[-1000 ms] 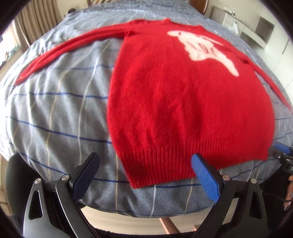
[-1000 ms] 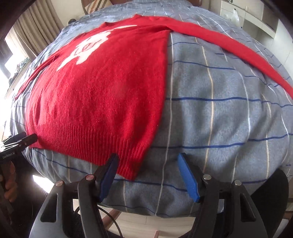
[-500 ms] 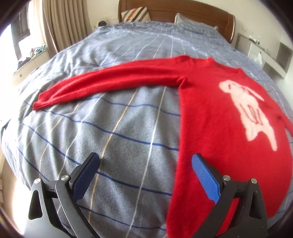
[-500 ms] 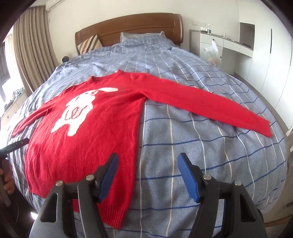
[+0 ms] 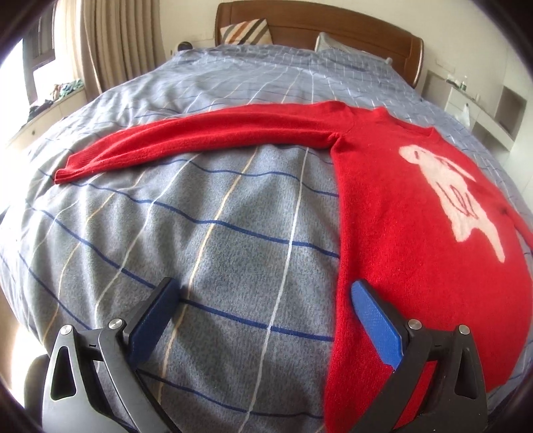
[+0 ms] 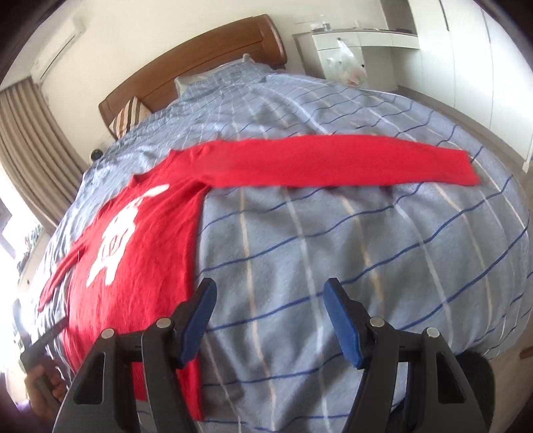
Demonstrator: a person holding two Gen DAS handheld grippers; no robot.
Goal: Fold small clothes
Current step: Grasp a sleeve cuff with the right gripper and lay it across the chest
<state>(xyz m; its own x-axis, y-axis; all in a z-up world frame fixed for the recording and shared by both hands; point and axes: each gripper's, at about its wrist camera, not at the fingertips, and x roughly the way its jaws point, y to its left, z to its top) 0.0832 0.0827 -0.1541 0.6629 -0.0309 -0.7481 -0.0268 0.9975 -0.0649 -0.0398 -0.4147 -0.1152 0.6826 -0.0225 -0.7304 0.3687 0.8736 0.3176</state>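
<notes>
A red sweater [image 5: 416, 216] with a white animal figure [image 5: 453, 193] lies flat, face up, on the blue-grey striped bedspread [image 5: 216, 233]. Both sleeves are spread out sideways: one sleeve [image 5: 200, 140] reaches left in the left wrist view, the other sleeve [image 6: 333, 163] reaches right in the right wrist view. My left gripper [image 5: 263, 316] hangs open above the bedspread just left of the sweater's side edge, holding nothing. My right gripper [image 6: 269, 319] is open too, over bare bedspread just right of the sweater's body [image 6: 143, 253]. The left gripper's handle and a hand [image 6: 43, 383] show at the lower left.
A wooden headboard [image 5: 316, 23] with a striped cushion [image 5: 245, 30] and a pillow stands at the far end. Curtains [image 5: 110, 43] and a window ledge are on the left. White cabinets [image 6: 366, 53] with a plastic bag [image 6: 343, 63] line the right wall.
Both grippers have swung away from the sweater's hem toward the sleeves, the left one leftward, the right one rightward and up with a roll. Their jaws stayed open.
</notes>
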